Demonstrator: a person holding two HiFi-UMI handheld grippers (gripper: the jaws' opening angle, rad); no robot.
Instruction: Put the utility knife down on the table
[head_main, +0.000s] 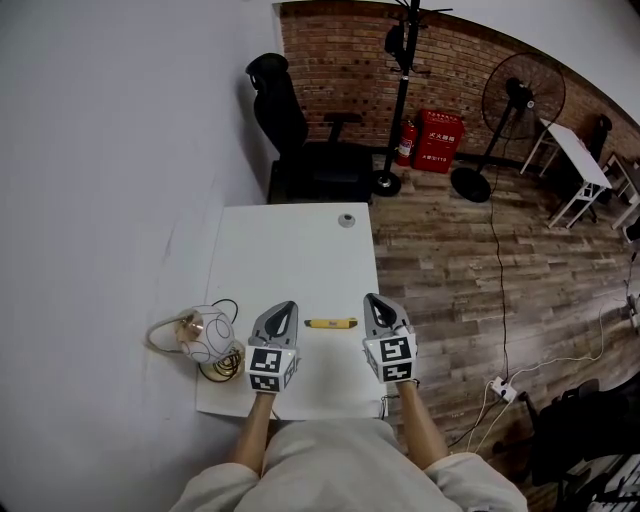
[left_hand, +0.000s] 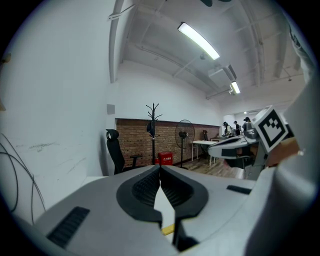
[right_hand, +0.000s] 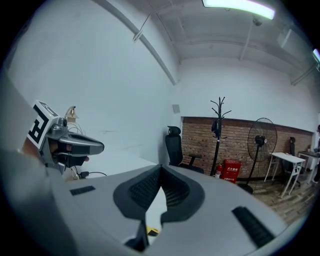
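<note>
A yellow utility knife (head_main: 330, 323) lies flat on the white table (head_main: 300, 250), between the two grippers and free of both. My left gripper (head_main: 288, 307) hovers just left of the knife, jaws together with nothing in them. My right gripper (head_main: 371, 300) is just right of the knife, shut and empty too. In the left gripper view the closed jaws meet at the tip (left_hand: 160, 167), and a sliver of the yellow knife (left_hand: 168, 229) shows below them. The right gripper view shows its jaws (right_hand: 160, 167) closed, with a bit of yellow knife (right_hand: 151, 231) beneath.
A glass-globe lamp (head_main: 205, 334) on a brass base with a black cord sits at the table's left front corner. A small round cap (head_main: 346, 220) lies near the far edge. Behind the table stand a black office chair (head_main: 300, 140) and a coat stand (head_main: 398, 100). Wood floor lies to the right.
</note>
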